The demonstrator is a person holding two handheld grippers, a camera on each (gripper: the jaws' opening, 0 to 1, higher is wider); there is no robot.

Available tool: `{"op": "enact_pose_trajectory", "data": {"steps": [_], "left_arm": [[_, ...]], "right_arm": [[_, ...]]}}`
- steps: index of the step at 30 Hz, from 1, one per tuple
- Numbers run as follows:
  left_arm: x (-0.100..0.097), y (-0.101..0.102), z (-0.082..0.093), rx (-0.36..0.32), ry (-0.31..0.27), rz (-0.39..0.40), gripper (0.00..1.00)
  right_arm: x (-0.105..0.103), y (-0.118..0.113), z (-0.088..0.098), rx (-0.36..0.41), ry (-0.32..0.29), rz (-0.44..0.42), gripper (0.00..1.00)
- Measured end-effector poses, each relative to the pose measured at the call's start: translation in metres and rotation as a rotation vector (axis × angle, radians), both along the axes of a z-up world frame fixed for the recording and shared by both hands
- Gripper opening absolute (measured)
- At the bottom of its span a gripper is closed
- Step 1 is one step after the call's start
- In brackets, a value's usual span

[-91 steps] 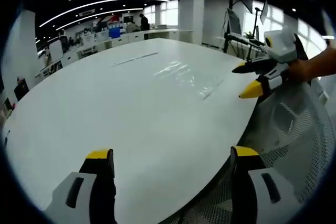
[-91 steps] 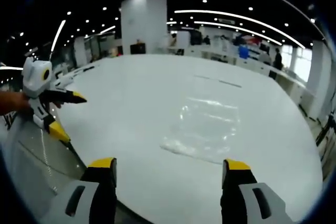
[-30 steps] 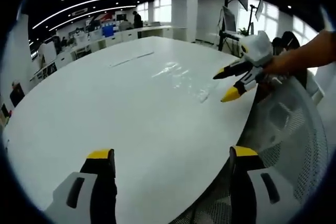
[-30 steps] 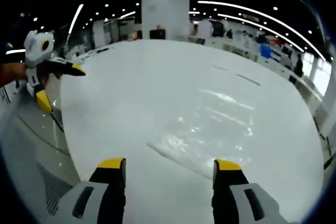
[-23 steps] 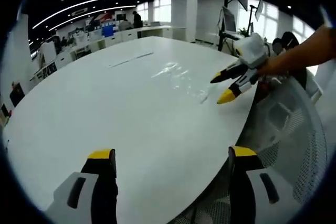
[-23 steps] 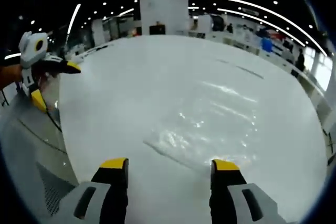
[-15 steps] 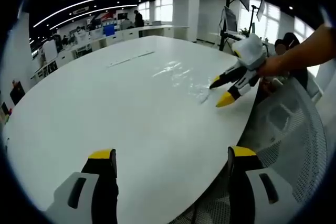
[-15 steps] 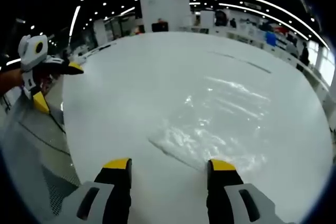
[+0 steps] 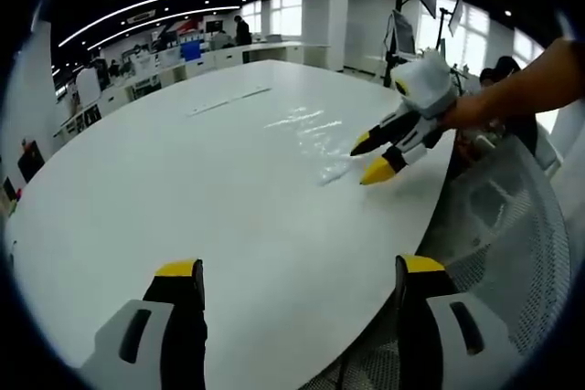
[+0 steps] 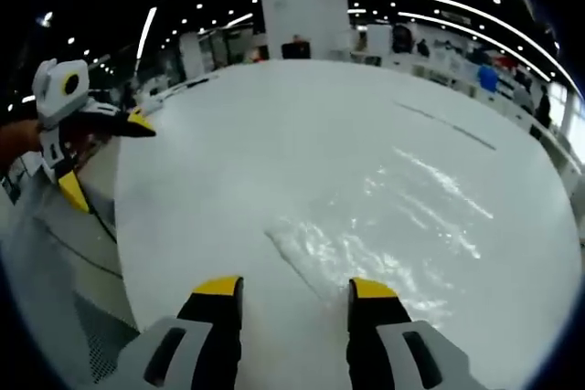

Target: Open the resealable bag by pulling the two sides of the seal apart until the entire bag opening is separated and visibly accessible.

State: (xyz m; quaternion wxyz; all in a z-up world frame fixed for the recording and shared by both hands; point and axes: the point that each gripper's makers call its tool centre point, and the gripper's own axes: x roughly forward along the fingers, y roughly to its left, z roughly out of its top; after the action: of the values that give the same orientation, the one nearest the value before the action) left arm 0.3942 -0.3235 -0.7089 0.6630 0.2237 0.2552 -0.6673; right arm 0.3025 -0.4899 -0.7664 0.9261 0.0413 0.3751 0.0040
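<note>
Both tongs wide | right tongs [image 10: 294, 291] at bag [image 10: 384, 253] edge | left tongs [image 9: 292, 271] well apart

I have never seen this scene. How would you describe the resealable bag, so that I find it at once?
Start from the large white table in the open office. Near its curved edge, beside the mesh chair, lies the resealable bag, flat, just ahead of the open right gripper. It is clear plastic, seen mainly by its glinting wrinkles and the straight seal line at its near end.
</note>
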Motion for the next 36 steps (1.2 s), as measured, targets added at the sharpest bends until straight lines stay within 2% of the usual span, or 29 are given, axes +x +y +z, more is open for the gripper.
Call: {"op": "enact_pose_trajectory", "data": {"steps": [7,13,16,18,22,26,33,34,35,36], "left_arm": [[0.001,-0.001,0.0,0.003,-0.001,-0.007,0.83],[0.0,-0.005,0.0,0.01,-0.012,-0.029,0.81],[0.001,-0.007,0.001,0.01,-0.018,-0.035,0.81],[0.001,-0.008,0.002,0.009,-0.019,-0.038,0.8],[0.002,-0.01,0.002,0.016,-0.028,-0.046,0.8],[0.002,-0.01,0.002,0.016,-0.03,-0.051,0.79],[-0.002,-0.008,-0.003,0.031,-0.032,-0.068,0.78],[-0.002,-0.008,-0.003,0.032,-0.035,-0.074,0.77],[-0.003,-0.008,-0.003,0.033,-0.039,-0.078,0.77],[-0.003,-0.008,-0.003,0.033,-0.042,-0.08,0.77]], "right_arm": [[-0.03,-0.029,-0.005,-0.009,0.066,-0.026,0.27],[-0.041,-0.032,-0.016,-0.052,0.13,0.029,0.21],[-0.038,-0.035,-0.016,-0.069,0.134,0.05,0.14],[-0.039,-0.037,-0.017,-0.115,0.15,0.104,0.11],[-0.036,-0.031,-0.016,-0.105,0.148,0.157,0.08],[-0.035,-0.028,-0.017,-0.111,0.154,0.215,0.01],[-0.033,-0.023,-0.016,-0.111,0.153,0.27,0.0],[-0.032,-0.022,-0.015,-0.1,0.145,0.27,0.0],[-0.033,-0.016,-0.015,-0.041,0.148,0.255,0.0],[-0.033,-0.017,-0.015,-0.055,0.145,0.262,0.0]]}}
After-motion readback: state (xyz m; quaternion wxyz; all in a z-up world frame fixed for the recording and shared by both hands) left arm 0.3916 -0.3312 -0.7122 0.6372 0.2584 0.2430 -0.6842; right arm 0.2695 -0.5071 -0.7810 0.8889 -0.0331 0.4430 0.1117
